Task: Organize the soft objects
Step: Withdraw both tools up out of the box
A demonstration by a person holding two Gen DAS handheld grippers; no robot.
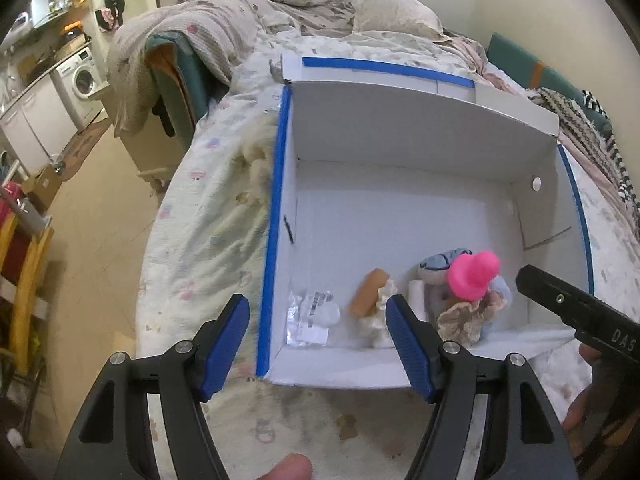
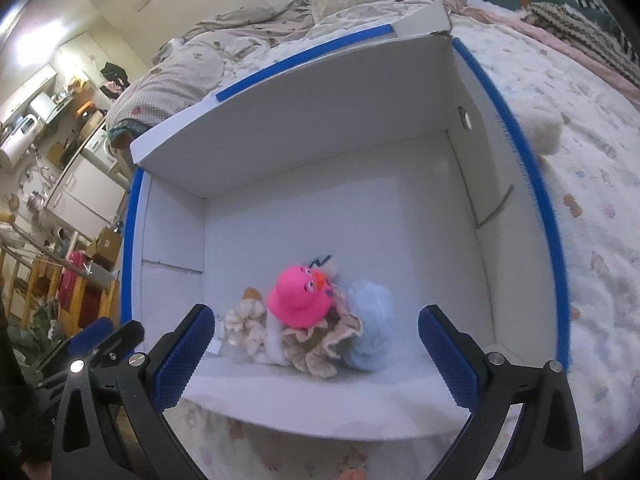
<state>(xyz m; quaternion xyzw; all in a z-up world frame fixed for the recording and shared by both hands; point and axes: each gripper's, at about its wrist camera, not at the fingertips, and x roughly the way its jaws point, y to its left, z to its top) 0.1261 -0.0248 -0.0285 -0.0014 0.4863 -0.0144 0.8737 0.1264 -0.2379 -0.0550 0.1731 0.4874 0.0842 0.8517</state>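
Observation:
A white cardboard box (image 1: 400, 136) with blue tape on its rims sits on the bed; it also shows in the right wrist view (image 2: 320, 92). Inside at the near wall lie a pink plush duck (image 1: 474, 276) (image 2: 300, 296), a beige ruffled soft piece (image 1: 464, 320) (image 2: 320, 344), a light blue fluffy toy (image 2: 370, 320), a cream ruffled toy with a tan part (image 1: 370, 292) (image 2: 246, 320) and a clear plastic bag (image 1: 312, 316). My left gripper (image 1: 320, 344) is open and empty above the box's near left corner. My right gripper (image 2: 316, 356) is open and empty above the toys.
A cream fluffy toy (image 1: 256, 160) lies on the bed left of the box, and another fluffy white one (image 2: 544, 128) right of it. Rumpled blankets and a pillow (image 1: 396, 12) lie behind. The floor, a washing machine (image 1: 82, 80) and wooden furniture are to the left.

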